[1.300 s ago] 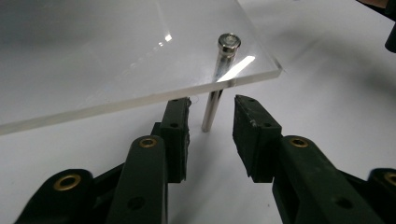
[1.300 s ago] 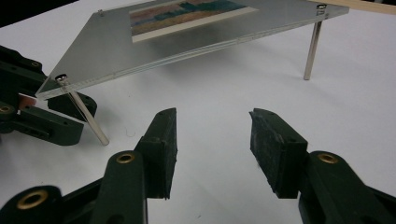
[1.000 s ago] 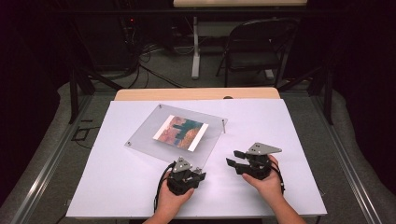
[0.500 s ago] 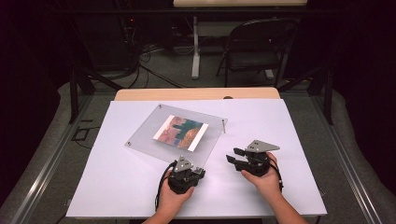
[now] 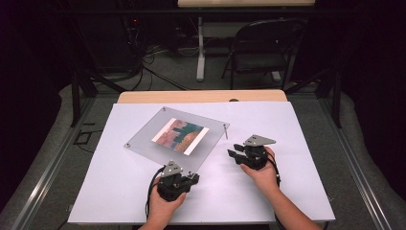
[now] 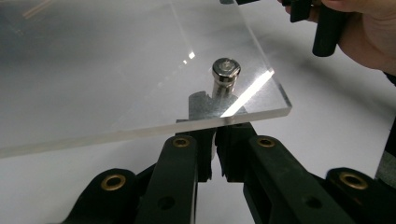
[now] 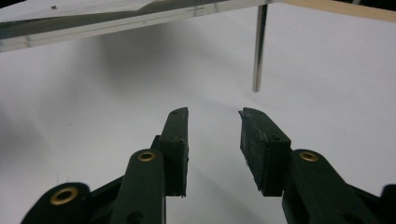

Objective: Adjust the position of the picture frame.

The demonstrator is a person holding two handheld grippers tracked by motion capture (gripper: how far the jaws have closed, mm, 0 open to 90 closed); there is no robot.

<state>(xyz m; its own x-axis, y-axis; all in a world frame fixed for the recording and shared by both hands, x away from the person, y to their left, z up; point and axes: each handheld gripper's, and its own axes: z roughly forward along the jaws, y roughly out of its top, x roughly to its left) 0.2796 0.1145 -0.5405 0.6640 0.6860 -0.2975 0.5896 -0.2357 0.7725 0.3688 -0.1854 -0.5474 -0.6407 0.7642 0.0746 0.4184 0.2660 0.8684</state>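
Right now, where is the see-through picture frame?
In the high view the clear picture frame sits on the left half of the white table, its near corner above the left gripper, whose fingers pinch the leg beneath that corner.

A white table (image 5: 287, 191) carries a clear acrylic photo frame (image 5: 158, 122) on metal standoffs

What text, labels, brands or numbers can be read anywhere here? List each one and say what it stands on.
None can be read.
The picture under the clear acrylic plate: colour patches, no legible words.
The metal standoff cap at the plate's corner: a faint mark, too small to read.
The left tongs and right tongs: bare black jaws, no brand.
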